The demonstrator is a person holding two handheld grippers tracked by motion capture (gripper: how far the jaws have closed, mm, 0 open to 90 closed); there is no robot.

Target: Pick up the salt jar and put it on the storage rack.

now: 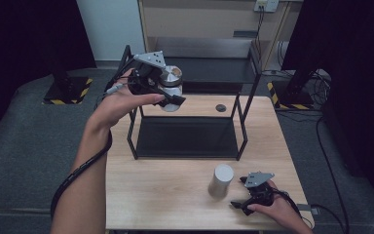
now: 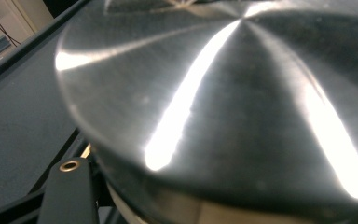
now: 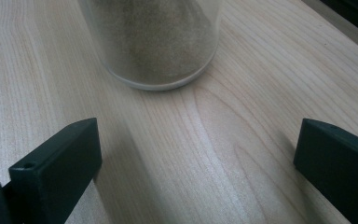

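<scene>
At the far left of the pale wooden worktop (image 1: pixel 165 195), the left gripper (image 1: pixel 168 97) is held up in the air above the left end of a black metal-framed rack (image 1: pixel 187 139), its jaws closed on a shiny round steel-lidded jar (image 1: pixel 170 80). In the left gripper view the brushed metal lid (image 2: pixel 223 102) sits right against the camera, streaked with bright reflections, with one black jaw rising beside it at the lower left. The jar is clear of the worktop and of the rack's top rails, close to the rack's far-left post.

The rack stands across the far half of the worktop, its dark bottom tray nearly reaching the left and right edges; a small dark round spot (image 1: pixel 220 107) lies on the wood just behind it. The near half of the worktop is bare wood from the left edge up to a second cylindrical jar with a flat grey lid (image 1: pixel 221 179), which stands upright right of centre. In the right gripper view its clear wall shows a sandy beige filling (image 3: pixel 154 42).

Near the right corner, just beside that jar, the right gripper (image 1: pixel 241 204) rests low over the wood close to the near edge, its jaws spread wide with nothing between them, the jar standing just beyond the tips.

No label or writing can be read on either jar.
</scene>
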